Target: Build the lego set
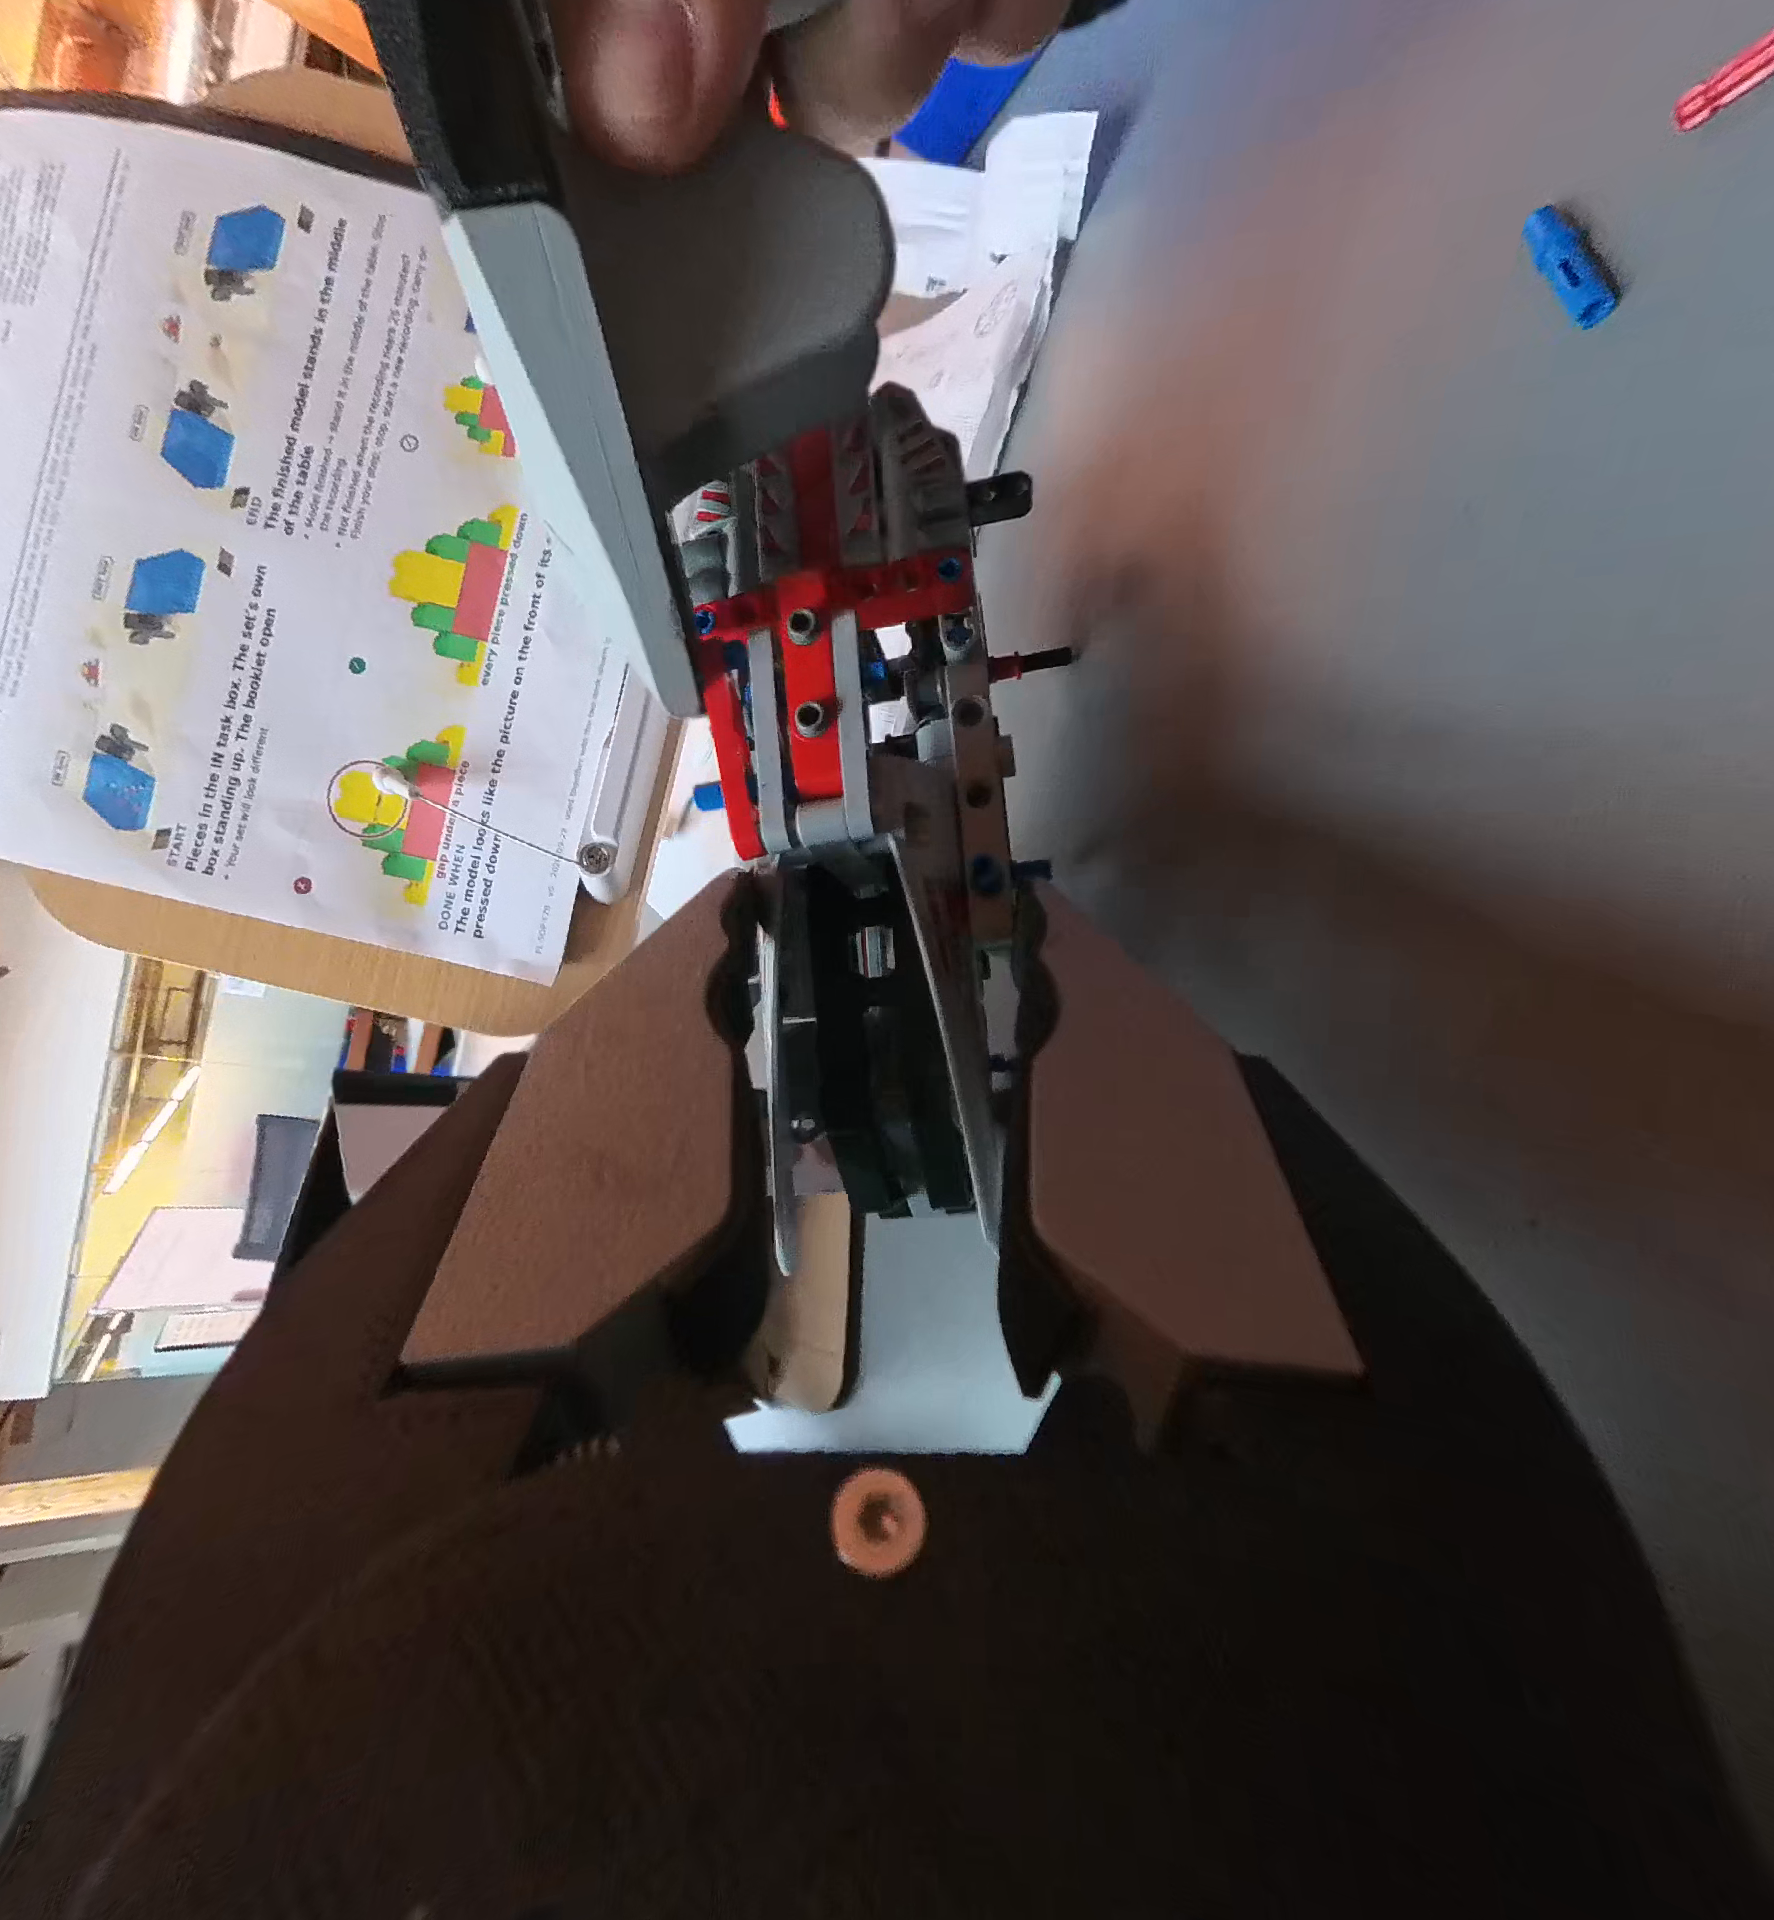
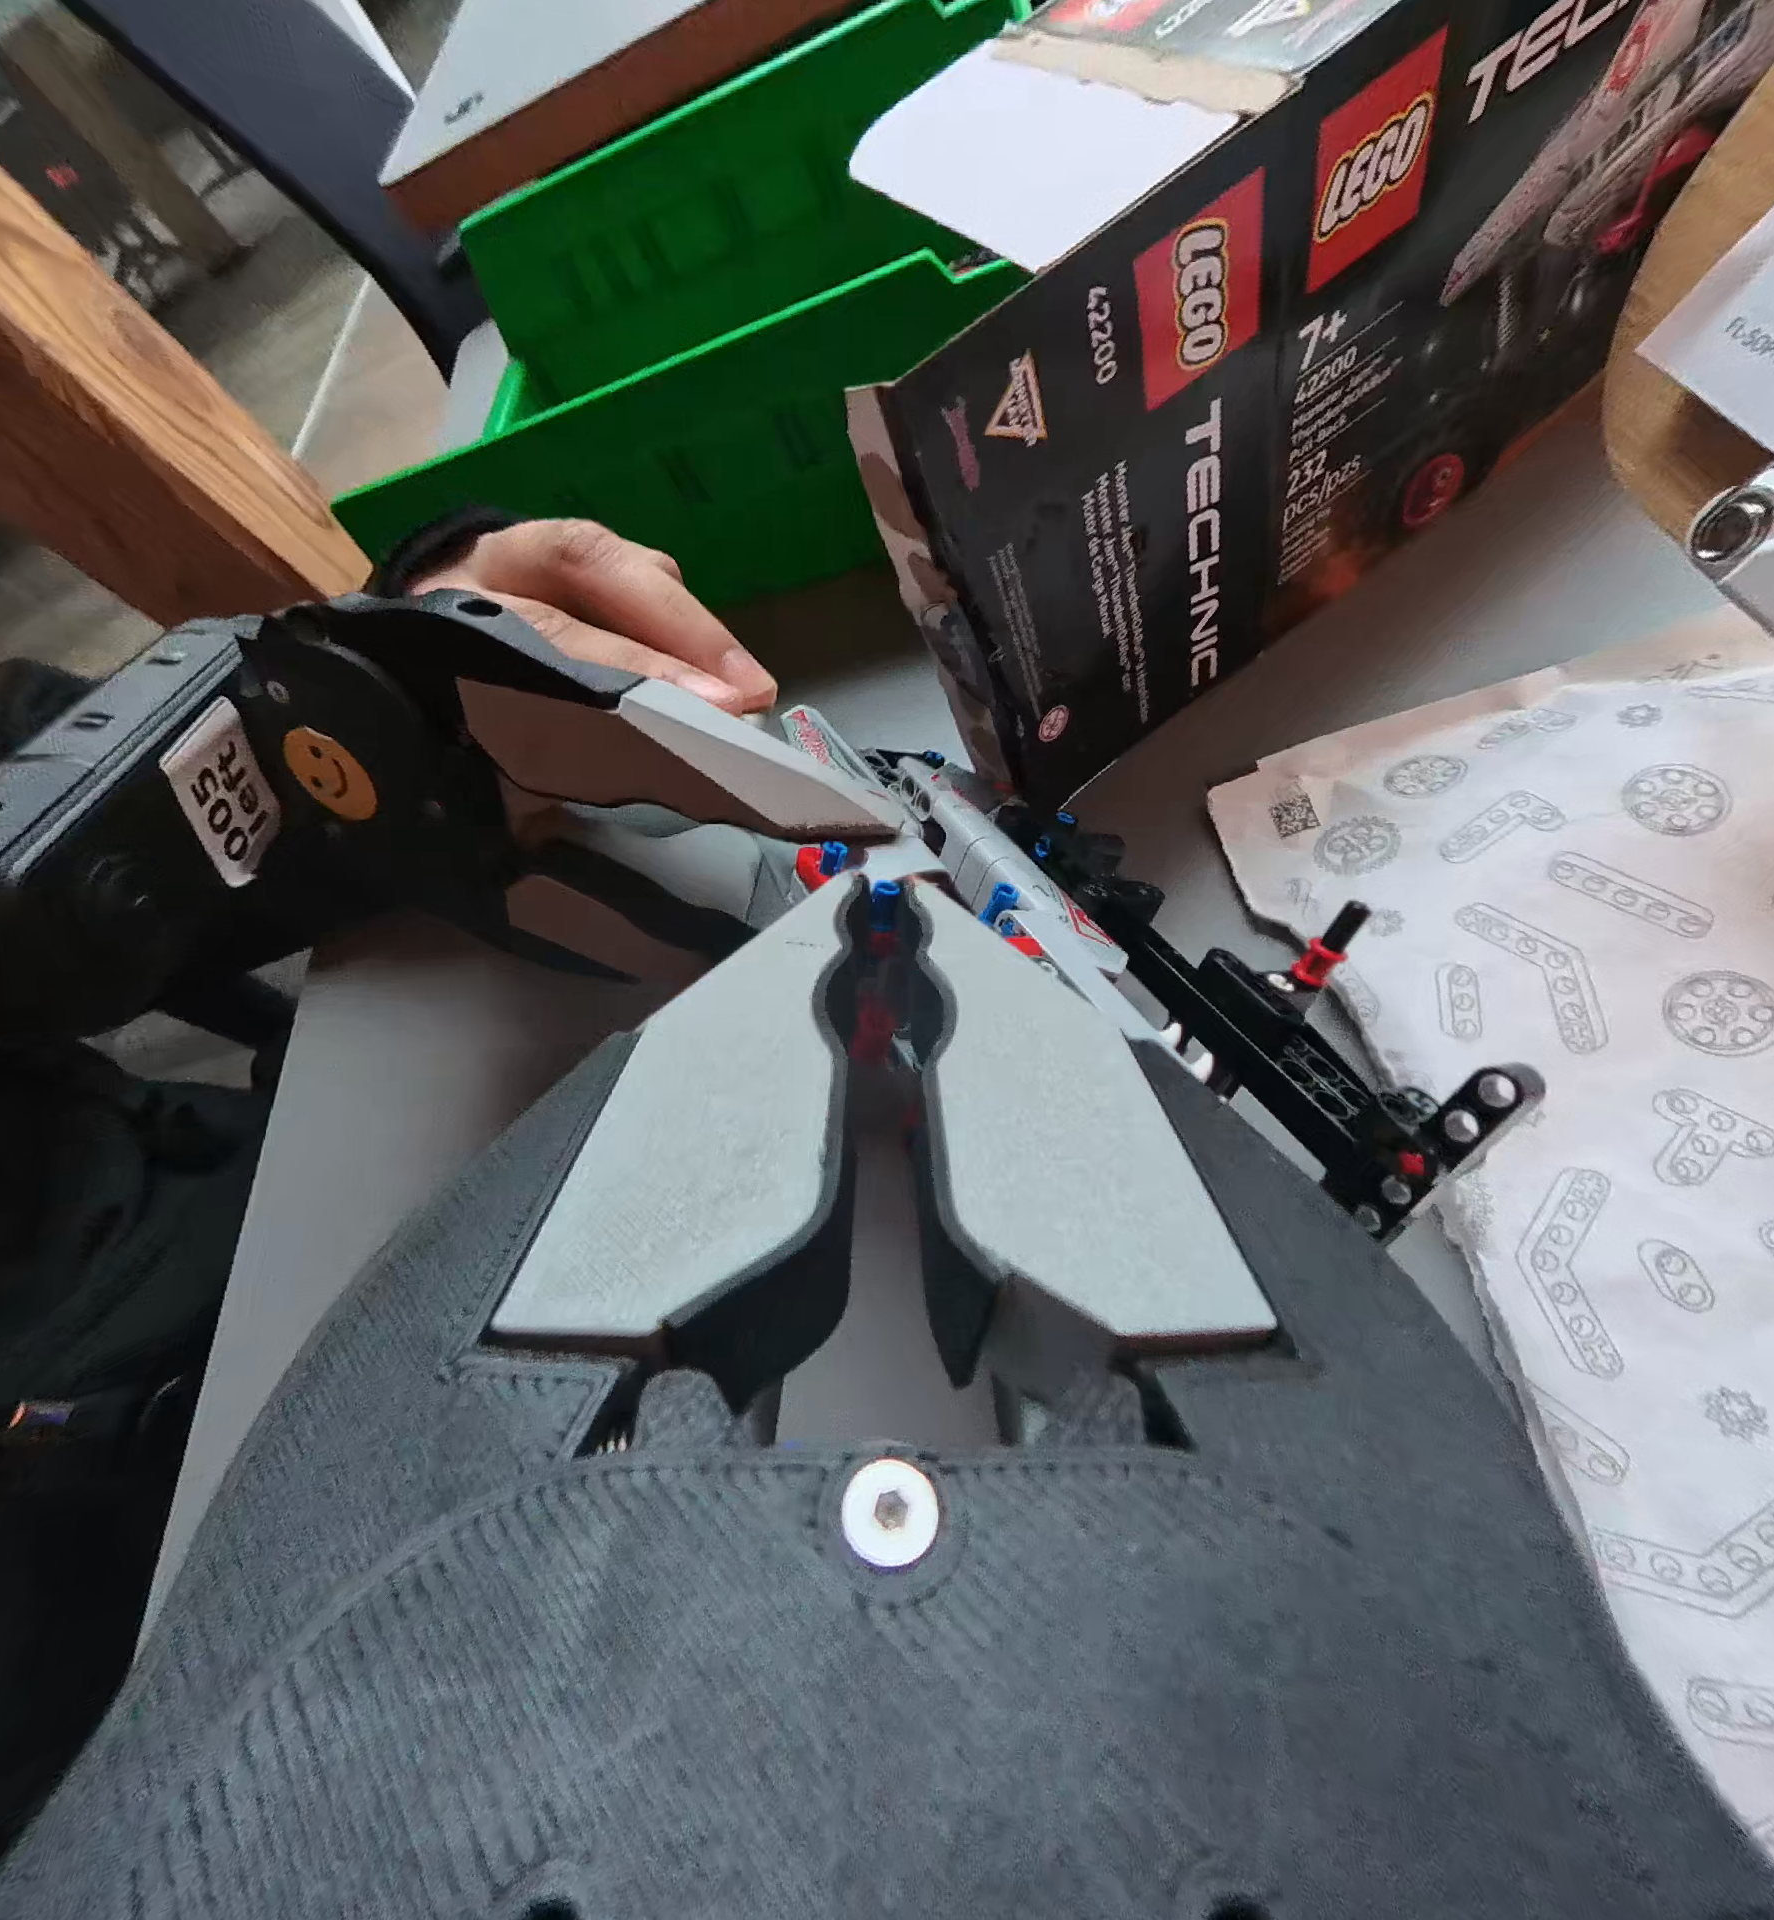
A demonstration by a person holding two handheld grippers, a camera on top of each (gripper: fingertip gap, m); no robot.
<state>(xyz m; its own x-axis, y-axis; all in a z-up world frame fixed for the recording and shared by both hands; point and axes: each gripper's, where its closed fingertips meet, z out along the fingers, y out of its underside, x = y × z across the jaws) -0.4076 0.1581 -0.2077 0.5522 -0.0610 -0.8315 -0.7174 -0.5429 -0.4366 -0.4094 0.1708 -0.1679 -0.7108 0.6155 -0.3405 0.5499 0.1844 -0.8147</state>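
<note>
While the left gripper point(image 1: 878, 904) is clamping the lego model point(image 1: 862, 665) above the table point(image 1: 1485, 727), the right gripper point(image 2: 888, 894) is pinching its edge; only the right view is showing the set box point(image 2: 1226, 436), with the model's underside staying hidden.

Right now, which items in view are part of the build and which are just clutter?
In use:
- partly built model, gripped by the left gripper and the right gripper
- loose blue connector, red beam
- instruction sheet

Lying about:
- set box
- green bins
- printed paper bag
</note>
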